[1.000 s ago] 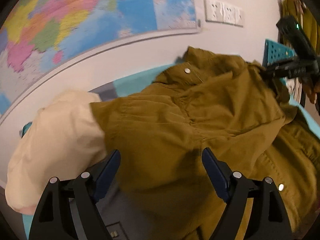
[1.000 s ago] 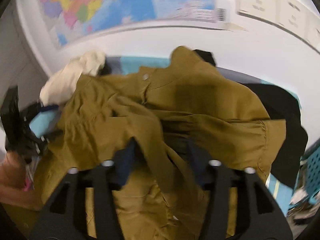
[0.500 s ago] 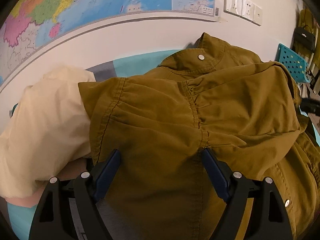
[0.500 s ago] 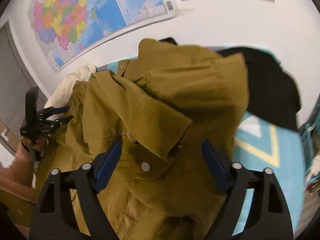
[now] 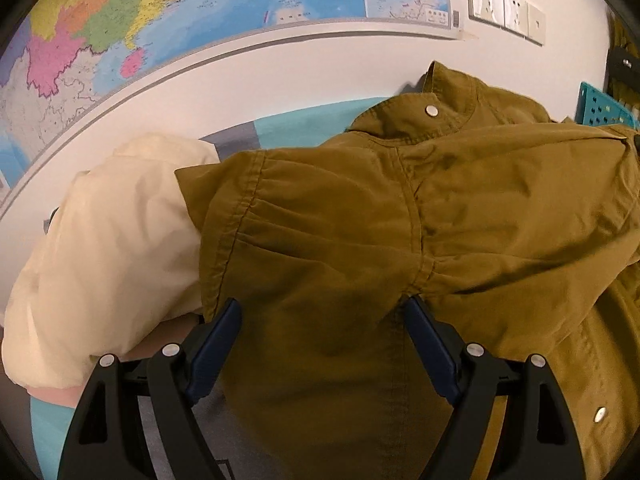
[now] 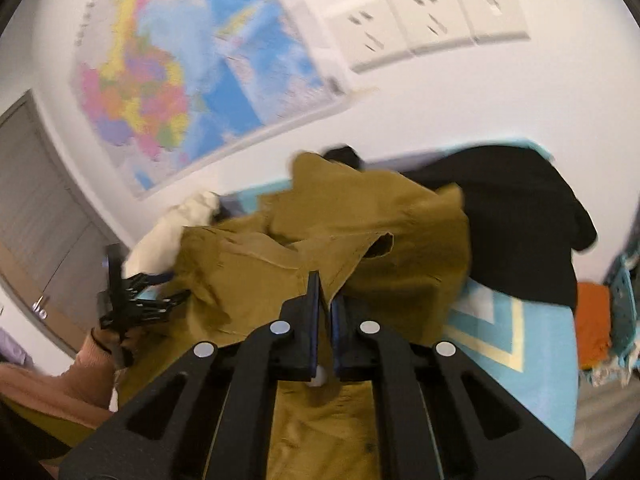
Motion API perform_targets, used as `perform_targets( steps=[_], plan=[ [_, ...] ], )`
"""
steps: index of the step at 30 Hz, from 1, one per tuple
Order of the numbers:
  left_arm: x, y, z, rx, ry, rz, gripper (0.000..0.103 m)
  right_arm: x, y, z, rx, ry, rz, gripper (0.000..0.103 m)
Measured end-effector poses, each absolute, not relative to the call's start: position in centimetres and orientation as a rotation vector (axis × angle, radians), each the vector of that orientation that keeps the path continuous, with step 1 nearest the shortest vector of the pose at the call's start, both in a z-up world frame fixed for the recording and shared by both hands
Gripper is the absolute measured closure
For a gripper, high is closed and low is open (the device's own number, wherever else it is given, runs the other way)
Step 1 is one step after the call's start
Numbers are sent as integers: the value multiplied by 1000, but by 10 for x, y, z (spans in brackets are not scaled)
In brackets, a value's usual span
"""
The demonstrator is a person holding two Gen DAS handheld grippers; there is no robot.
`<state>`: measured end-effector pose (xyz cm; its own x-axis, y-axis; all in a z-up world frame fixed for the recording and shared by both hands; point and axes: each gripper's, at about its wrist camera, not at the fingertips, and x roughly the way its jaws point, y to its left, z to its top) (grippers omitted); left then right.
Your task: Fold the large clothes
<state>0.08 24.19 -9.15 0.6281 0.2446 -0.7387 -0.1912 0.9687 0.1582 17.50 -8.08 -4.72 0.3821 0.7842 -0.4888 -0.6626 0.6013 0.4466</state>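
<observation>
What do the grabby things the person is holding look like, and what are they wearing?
Each gripper is black plastic with triangle-shaped holes in its arms and shiny round silver bolts. The left gripper and the right gripper both have flat dark blue pads inside the fingers. No cables show. The person wears a tan-pink sleeve.

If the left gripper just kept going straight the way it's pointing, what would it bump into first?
Most likely the brown jacket. The left gripper has its fingers wide open with the jacket's cloth spread right ahead between them. The cream garment lies off to one side. Depth is hard to judge through this lens.
</observation>
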Motion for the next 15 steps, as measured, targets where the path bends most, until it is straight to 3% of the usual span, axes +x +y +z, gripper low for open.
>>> perform_targets(
  steps=[8, 12, 15],
  plan=[
    [1, 243, -102, 123, 849, 327, 21, 194, -57, -112, 89, 856, 836, 97],
    [0, 249, -102, 94, 844, 322, 21, 184, -56, -113, 18, 860, 782, 82],
    [-7, 247, -93, 96, 812, 322, 22, 172, -70, -95, 24, 788, 766, 76]
  ],
)
